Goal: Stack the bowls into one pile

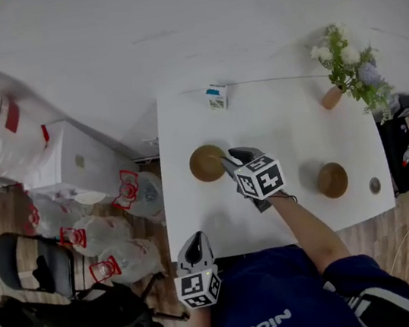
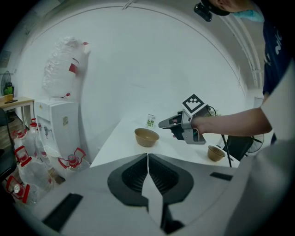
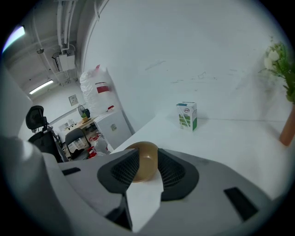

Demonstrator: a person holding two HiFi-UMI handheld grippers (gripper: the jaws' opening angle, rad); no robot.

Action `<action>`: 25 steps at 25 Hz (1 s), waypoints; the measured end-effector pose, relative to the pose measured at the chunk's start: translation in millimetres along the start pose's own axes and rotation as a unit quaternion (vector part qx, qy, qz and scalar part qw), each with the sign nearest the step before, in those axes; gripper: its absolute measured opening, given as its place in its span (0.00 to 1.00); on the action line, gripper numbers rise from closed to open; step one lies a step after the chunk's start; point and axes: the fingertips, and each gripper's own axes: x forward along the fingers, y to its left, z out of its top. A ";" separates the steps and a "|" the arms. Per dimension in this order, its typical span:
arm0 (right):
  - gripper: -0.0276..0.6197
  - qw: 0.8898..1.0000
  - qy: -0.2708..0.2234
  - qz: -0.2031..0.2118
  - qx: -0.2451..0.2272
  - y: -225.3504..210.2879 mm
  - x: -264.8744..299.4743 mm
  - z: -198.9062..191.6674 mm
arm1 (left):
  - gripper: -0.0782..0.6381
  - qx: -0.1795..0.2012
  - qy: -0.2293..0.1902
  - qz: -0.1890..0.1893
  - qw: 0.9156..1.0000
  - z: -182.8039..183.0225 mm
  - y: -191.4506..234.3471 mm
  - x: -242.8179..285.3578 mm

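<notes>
A small milk carton (image 1: 216, 96) stands near the far edge of the white counter (image 1: 283, 123). A vase of flowers (image 1: 348, 67) stands at its far right corner. On the floor to the left, bags of bottles (image 1: 101, 237) lie beside a white cabinet (image 1: 73, 160) and a black chair (image 1: 28, 264).

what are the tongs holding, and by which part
Nothing held yet: the right tongs stand open at the rim of the bowl; the left tongs are shut, empty.

I wear a dark blue top (image 1: 287, 296) with white lettering across it and white stripes on the sleeve (image 1: 368, 298), and my left hand-held gripper (image 1: 195, 241) and right hand-held gripper (image 1: 229, 160) are grey with black ribbed pads (image 2: 133, 175), each carrying a cube (image 1: 260, 177) of black-and-white square markers.
</notes>
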 end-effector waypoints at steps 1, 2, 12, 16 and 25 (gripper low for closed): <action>0.26 1.000 0.004 -0.001 -0.002 0.0 4.5 -0.7 | 0.14 0.000 0.002 0.005 1.000 -1.6 1.9 -2.9; 0.26 1.000 0.008 -0.002 -0.003 -0.7 9.0 -1.3 | 0.14 -0.001 0.004 0.011 1.000 -2.8 4.0 -5.3; 0.26 0.998 0.050 -0.011 0.022 -16.6 45.6 -19.8 | 0.14 -0.015 0.005 0.051 0.999 -10.4 20.4 -21.4; 0.26 0.997 0.064 -0.019 0.023 -17.9 52.6 -23.0 | 0.14 -0.008 0.009 0.051 0.999 -10.0 19.0 -21.0; 0.11 0.996 0.067 -0.028 0.053 -22.3 56.0 -27.7 | 0.14 0.000 0.011 0.047 0.999 -9.1 18.7 -20.1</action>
